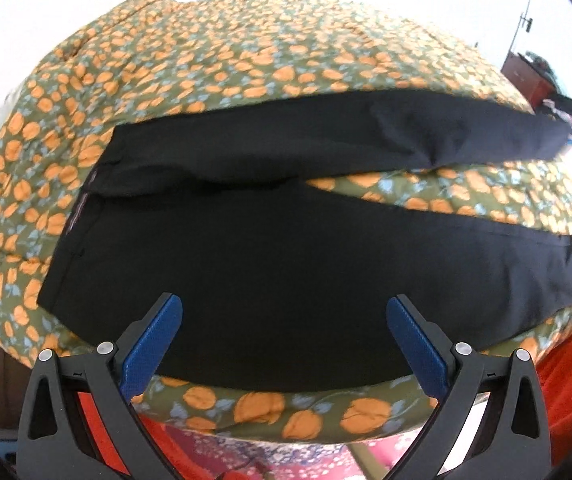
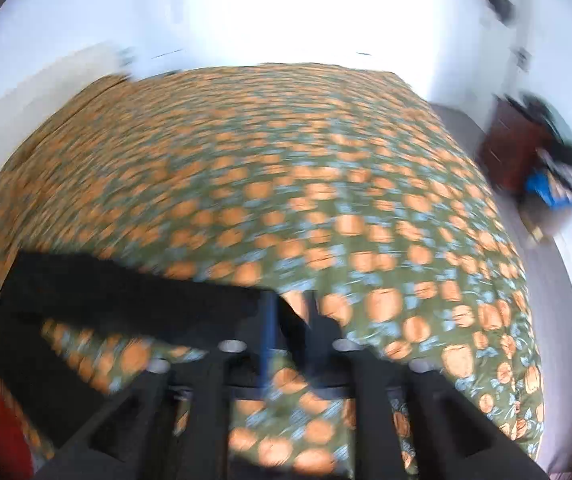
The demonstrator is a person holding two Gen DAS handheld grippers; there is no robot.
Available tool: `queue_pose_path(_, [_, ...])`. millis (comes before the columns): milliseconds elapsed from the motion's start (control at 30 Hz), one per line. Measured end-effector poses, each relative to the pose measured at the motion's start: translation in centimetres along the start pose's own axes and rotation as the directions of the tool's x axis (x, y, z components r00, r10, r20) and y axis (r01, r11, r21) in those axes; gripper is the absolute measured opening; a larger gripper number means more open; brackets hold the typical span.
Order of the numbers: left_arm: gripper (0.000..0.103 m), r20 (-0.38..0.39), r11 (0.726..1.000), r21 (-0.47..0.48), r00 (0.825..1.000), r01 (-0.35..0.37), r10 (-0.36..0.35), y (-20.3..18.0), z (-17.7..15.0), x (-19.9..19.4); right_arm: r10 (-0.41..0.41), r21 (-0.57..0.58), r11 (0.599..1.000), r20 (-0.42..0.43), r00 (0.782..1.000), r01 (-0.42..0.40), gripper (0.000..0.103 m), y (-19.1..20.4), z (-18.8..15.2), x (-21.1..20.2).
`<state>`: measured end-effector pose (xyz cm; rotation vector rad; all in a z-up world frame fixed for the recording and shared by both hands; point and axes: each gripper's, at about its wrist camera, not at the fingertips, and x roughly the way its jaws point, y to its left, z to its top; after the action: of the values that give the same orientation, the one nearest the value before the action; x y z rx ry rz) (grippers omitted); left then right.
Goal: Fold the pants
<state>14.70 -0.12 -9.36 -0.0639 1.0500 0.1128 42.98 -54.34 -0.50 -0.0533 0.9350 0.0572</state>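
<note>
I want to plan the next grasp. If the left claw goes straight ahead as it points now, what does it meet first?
Most likely the pants: black cloth fills the gap between the open left claw fingers, lying on the bed. Depth is unclear.

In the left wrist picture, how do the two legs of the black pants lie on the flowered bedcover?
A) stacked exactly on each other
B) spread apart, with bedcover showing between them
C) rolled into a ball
B: the black pants lie flat with flowered bedcover visible between the legs.

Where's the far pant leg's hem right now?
In the left wrist view the black pants lie spread on the floral bedspread. In the blurred right wrist view the far leg's hem sits in the right gripper, seemingly pinched.
</note>
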Motion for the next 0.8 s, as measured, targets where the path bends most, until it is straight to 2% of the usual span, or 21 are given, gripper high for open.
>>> queue_pose_path(33, [0.102,0.01,1.0,0.011,1.0,0.003,-0.003,-0.3,-0.1,-0.2,-0.021,0.029,0.999,-0.006,1.0,0.021,0.076,-1.1,-0.6,0.9])
queue_pose_path(133, [0.102,0.006,0.999,0.049,1.0,-0.017,0.017,-0.8,-1.0,0.0,0.019,0.182,0.983,-0.078,0.997,-0.004,0.076,-4.4,-4.5,3.9])
queue_pose_path(233, [0.102,-0.053,0.999,0.048,0.998,-0.017,0.02,-0.8,-1.7,1.4,0.12,0.344,0.936,-0.116,0.986,-0.074,0.073,-6.5,-9.2,6.4])
queue_pose_path(333, [0.102,-0.101,1.0,0.028,0.995,-0.007,0.01,-0.8,-1.9,2.5,0.164,0.38,0.918,-0.093,0.982,-0.117,0.072,-7.2,-10.5,8.5])
queue_pose_path(400, [0.102,-0.099,0.999,0.038,0.995,-0.019,0.023,-1.0,-1.9,2.5,0.196,0.368,0.916,-0.054,0.979,-0.163,0.072,-7.2,-9.4,9.1])
queue_pose_path(467, [0.102,-0.096,0.998,0.053,0.994,-0.039,0.044,-1.3,-1.8,2.6,0.223,0.305,0.929,-0.007,0.975,-0.21,0.072,-7.1,-5.8,9.9])
queue_pose_path(533, [0.102,-0.112,0.997,0.057,0.992,-0.053,0.059,-1.5,-1.8,3.2,0.26,0.233,0.939,-0.003,0.966,-0.252,0.082,-6.4,-2.4,10.9])
queue_pose_path(633, [0.102,-0.138,0.996,0.061,0.988,-0.059,0.067,-1.9,-1.8,4.1,0.295,0.121,0.951,-0.091,0.951,-0.284,0.085,-4.9,1.8,14.3])
queue_pose_path(700, [0.102,-0.15,0.996,0.069,0.986,-0.063,0.073,-2.1,-1.7,4.6,0.311,0.081,0.95,-0.178,0.933,-0.301,0.085,-3.7,2.6,17.0])
queue_pose_path(767, [0.102,-0.155,0.994,0.079,0.985,-0.069,0.081,-2.3,-1.4,5.0,0.355,0.067,0.934,-0.294,0.888,-0.351,0.067,-3.2,2.5,18.9])
queue_pose_path(800, [0.102,-0.152,0.994,0.084,0.985,-0.071,0.083,-2.4,-1.1,5.2,0.34,0.024,0.934,-0.364,0.867,-0.357,0.027,-2.4,2.7,19.7])
